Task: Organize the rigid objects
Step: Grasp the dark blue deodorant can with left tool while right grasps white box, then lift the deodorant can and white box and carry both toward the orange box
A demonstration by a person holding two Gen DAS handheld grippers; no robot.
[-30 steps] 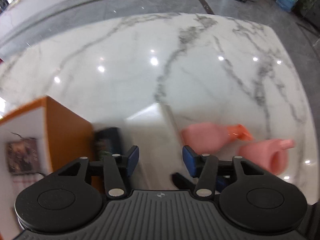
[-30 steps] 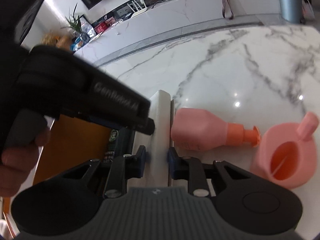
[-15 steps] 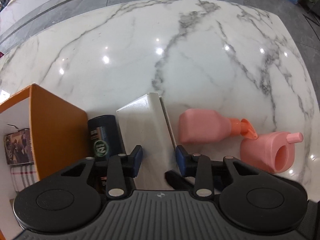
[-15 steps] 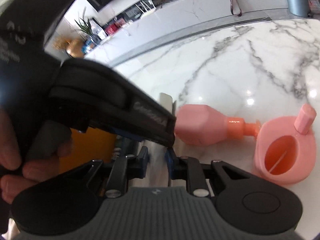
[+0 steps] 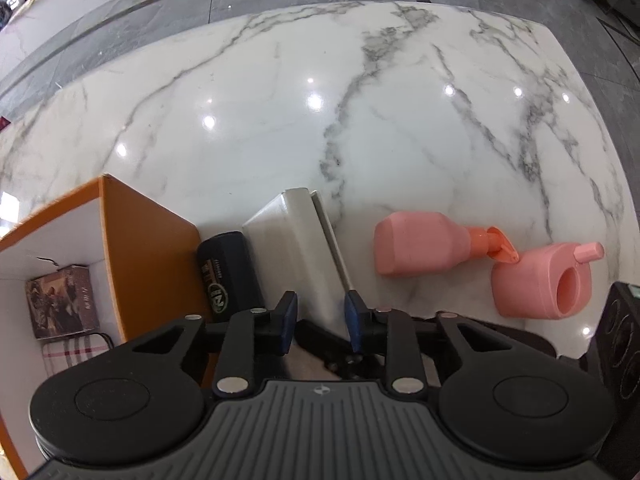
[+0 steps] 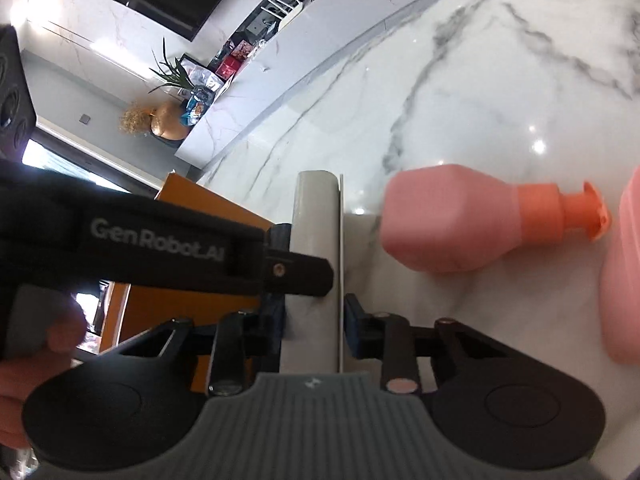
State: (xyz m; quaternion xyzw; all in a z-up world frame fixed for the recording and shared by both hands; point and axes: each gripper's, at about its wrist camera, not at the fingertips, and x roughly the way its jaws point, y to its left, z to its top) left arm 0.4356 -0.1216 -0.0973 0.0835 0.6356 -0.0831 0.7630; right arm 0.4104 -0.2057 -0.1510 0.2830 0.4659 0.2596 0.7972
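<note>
Sorting step in hand, by my reading: the white tray (image 5: 296,248) looks next for the orange box (image 5: 148,248).

Left to right, left wrist view:
- Orange box, open side showing a picture card (image 5: 60,300) and a striped cloth item (image 5: 76,354) inside.
- Dark can (image 5: 228,276) lying on the worktop (image 5: 320,128), between box and tray, close to both; contact cannot be told.
- White tray, standing on edge, tilted, its near end between both sets of fingers.
- Pink pump bottle (image 5: 424,246) on its side, near the tray but apart from it.
- Pink jug (image 5: 544,284) on its side, the pump nozzle just at its shoulder.

Fingers:
- Left gripper (image 5: 320,320): blue pads part-closed, one on each side of the tray's near end. Pads look close to the tray walls; whether they press is not shown, so I cannot tell if it grips.
- Right gripper (image 6: 314,326): blue fingers (image 6: 354,326) flank the same tray from below the left gripper. The right pad sits just off the tray's rim with a sliver visible; the left pad is in shadow. Grip cannot be told.

Next move, as judged: confirm a firm clamp with one gripper, lift the tray clear of the can, carry it left over the box wall. Risk: the tray tipping onto the can or nudging the bottle.
</note>
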